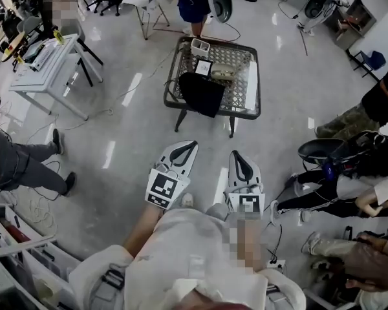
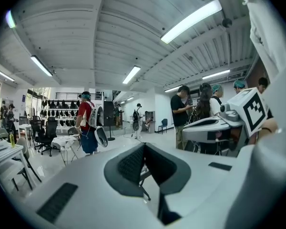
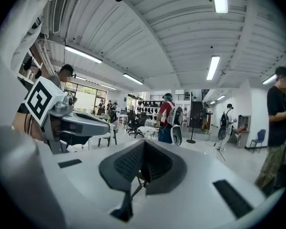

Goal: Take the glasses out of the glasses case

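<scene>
In the head view a small lattice-sided table [image 1: 213,111] stands on the floor some way ahead of me. On it lie an olive glasses case [image 1: 222,72], closed, a black cloth [image 1: 202,93] draped over the near edge, a dark card [image 1: 202,66] and a white basket [image 1: 200,45]. No glasses show. My left gripper [image 1: 193,144] and right gripper [image 1: 235,154] are held side by side short of the table, pointing at it, both empty. In the gripper views the left gripper [image 2: 144,146] and right gripper [image 3: 144,144] have their jaws pressed together and hide the table.
A person in a red top [image 1: 194,2] stands beyond the table. A white desk [image 1: 48,66] is at the left, a standing person [image 1: 19,163] near it. Seated people and bags [image 1: 349,173] crowd the right. Cables cross the glossy floor.
</scene>
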`<act>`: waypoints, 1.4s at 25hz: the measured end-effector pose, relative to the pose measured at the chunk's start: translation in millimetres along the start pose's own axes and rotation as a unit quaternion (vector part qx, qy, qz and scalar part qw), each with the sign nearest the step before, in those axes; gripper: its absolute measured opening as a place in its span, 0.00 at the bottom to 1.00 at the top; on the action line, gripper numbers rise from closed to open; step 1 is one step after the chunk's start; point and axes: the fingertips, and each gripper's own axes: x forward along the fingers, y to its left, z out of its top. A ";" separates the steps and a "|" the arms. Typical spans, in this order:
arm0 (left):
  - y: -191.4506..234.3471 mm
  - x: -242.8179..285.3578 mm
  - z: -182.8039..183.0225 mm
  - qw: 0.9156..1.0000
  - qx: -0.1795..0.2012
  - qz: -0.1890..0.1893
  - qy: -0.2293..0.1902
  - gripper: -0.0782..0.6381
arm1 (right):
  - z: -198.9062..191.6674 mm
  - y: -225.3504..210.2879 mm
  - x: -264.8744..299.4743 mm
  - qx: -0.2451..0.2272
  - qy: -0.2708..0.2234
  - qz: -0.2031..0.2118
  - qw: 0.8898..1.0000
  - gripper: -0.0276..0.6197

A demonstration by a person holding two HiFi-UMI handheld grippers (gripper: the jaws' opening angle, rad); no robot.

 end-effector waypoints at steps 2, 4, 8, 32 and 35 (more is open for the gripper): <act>6.7 4.5 -3.3 1.000 -0.006 -0.002 0.002 0.13 | -4.8 1.0 6.7 0.003 0.009 0.000 1.000 0.05; 11.7 8.7 -5.0 1.000 -0.010 -0.003 0.003 0.13 | -7.7 -0.1 13.7 0.004 0.016 0.001 1.000 0.05; 22.3 20.2 -6.8 1.000 -0.011 -0.002 0.007 0.13 | -7.2 -7.4 32.4 0.003 0.018 0.002 1.000 0.05; 74.6 154.1 27.3 0.998 0.002 0.059 0.023 0.13 | 9.8 -115.6 153.5 0.015 -0.008 0.059 0.998 0.05; 75.4 172.1 32.0 0.997 0.009 0.071 0.026 0.13 | 10.0 -131.5 164.7 0.019 -0.015 0.069 0.997 0.05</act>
